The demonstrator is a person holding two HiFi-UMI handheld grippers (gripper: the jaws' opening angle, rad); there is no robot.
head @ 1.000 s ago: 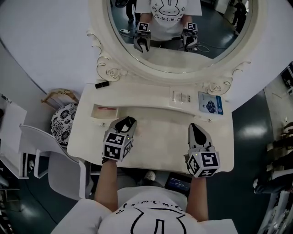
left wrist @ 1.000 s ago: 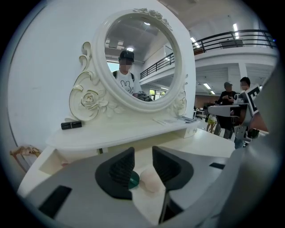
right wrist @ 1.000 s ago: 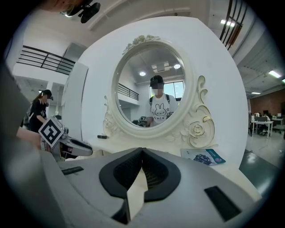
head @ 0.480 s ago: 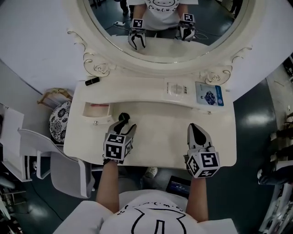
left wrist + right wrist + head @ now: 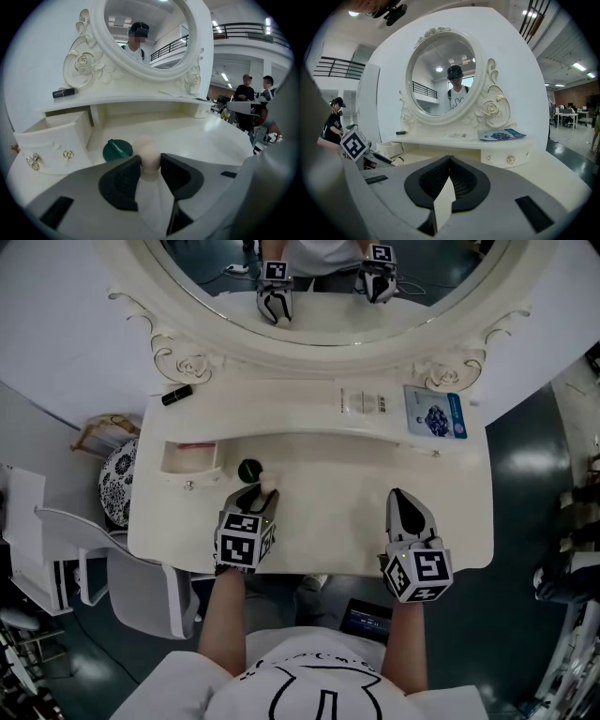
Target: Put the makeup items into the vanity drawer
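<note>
Right claw [image 5: 397,496] over cream vanity top [image 5: 328,517], dark glossy floor [image 5: 530,460] beyond.

mirror [image 5: 319,310] running off the top edge | leaflet [image 5: 435,413] at the right end of the shelf [image 5: 272,399] carrying unreadably small print | black item [image 5: 176,395] at its left end being too small to name | pale round item [image 5: 146,151] showing blurred

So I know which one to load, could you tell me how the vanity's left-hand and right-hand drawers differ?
The left-hand drawer is pulled out; the right-hand drawer is pushed in flush. The left-hand drawer shows its inside from above; the right-hand drawer shows only its front. Both are cream with small knobs.
</note>
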